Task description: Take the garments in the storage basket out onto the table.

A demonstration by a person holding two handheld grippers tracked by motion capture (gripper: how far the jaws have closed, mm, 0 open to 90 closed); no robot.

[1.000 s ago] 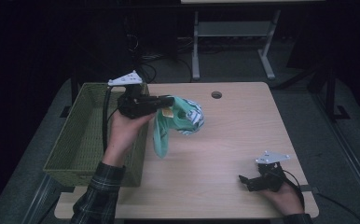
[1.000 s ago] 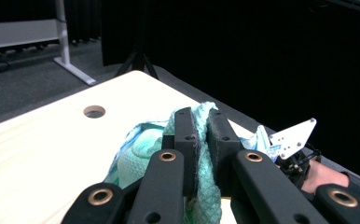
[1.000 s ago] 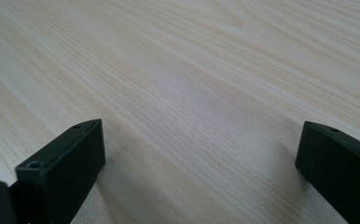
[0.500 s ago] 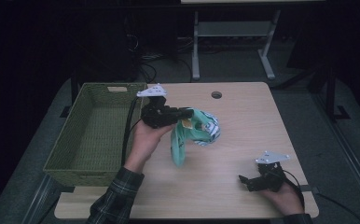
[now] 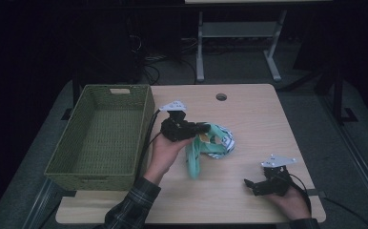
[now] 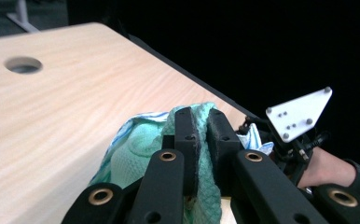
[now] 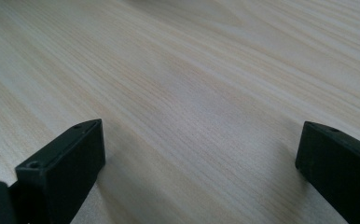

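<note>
My left gripper (image 5: 202, 130) is clamped on a crumpled mint-green woven cloth (image 5: 214, 145) — it hangs down onto the middle of the light wooden table (image 5: 249, 114), right of the green wicker basket (image 5: 103, 133). My right gripper (image 5: 250, 183) rests with jaws spread wide, well apart.

A rectangular table of pale, light-grained wood (image 5: 249, 109) stands in a dim room — the light falls mostly on its top and the surroundings sink into near black. A small round cable hole (image 5: 221, 97) is cut into the tabletop near the far edge. Beyond that far edge, a grey metal stand with two splayed legs and a crossbar (image 5: 239, 33) rests on the floor. Left of the stand, a tangle of dark cables (image 5: 160, 50) lies on the grey carpeted floor (image 5: 311, 109), which spreads around the table — darker toward the back.
</note>
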